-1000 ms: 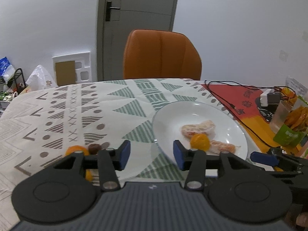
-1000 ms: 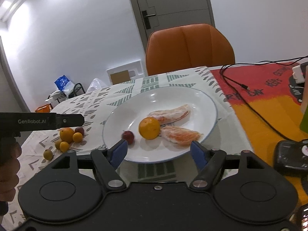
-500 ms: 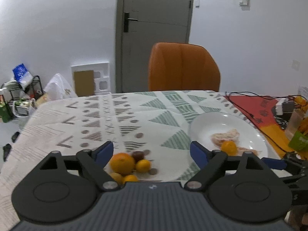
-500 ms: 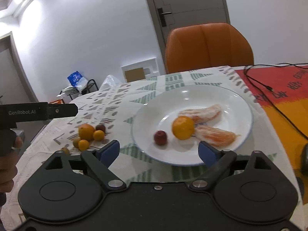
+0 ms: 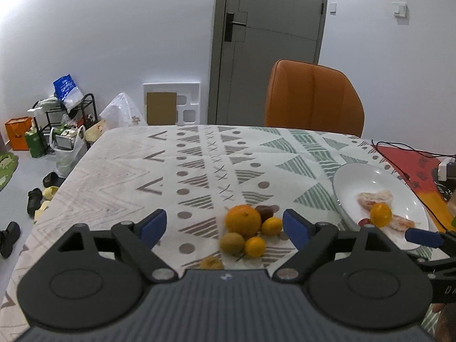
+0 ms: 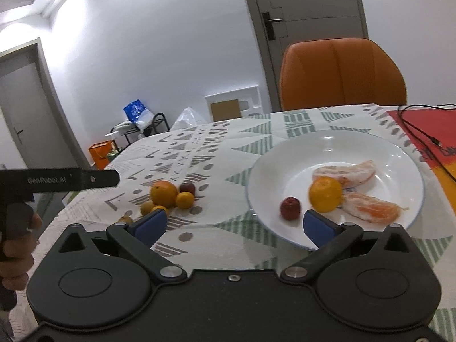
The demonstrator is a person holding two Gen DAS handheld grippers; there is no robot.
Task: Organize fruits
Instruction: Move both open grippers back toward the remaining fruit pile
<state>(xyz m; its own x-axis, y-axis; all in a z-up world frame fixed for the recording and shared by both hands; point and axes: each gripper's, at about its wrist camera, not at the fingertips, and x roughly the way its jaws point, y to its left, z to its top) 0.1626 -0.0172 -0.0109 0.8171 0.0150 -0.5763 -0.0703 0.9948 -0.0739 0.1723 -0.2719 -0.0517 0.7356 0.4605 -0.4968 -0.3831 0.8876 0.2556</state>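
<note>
Left wrist view: the left gripper [image 5: 225, 226] is hanging over the patterned cloth [image 5: 176, 171], its blue-tipped jaws standing wide apart and holding nothing. Between the tips a loose pile of fruit is lying on the cloth: a big orange [image 5: 242, 221], a dark plum [image 5: 264, 212] touching it behind, two small oranges [image 5: 271, 226] and a greenish fruit [image 5: 232, 243] in front. The pile is sitting left of the white plate [image 5: 350, 176] and apart from it.

In the right wrist view the right gripper [image 6: 232, 225] is also gaping wide and empty, hovering at the near rim of the plate. On the plate a red fruit [image 6: 290, 208] and a round orange [image 6: 325, 194] are lying beside two peeled segments [image 6: 370, 207]. The nearer segment is lying with its long axis left to right, the farther one [image 6: 344, 172] tilting up toward the right. An orange chair [image 6: 342, 74] is standing behind the table.
</note>
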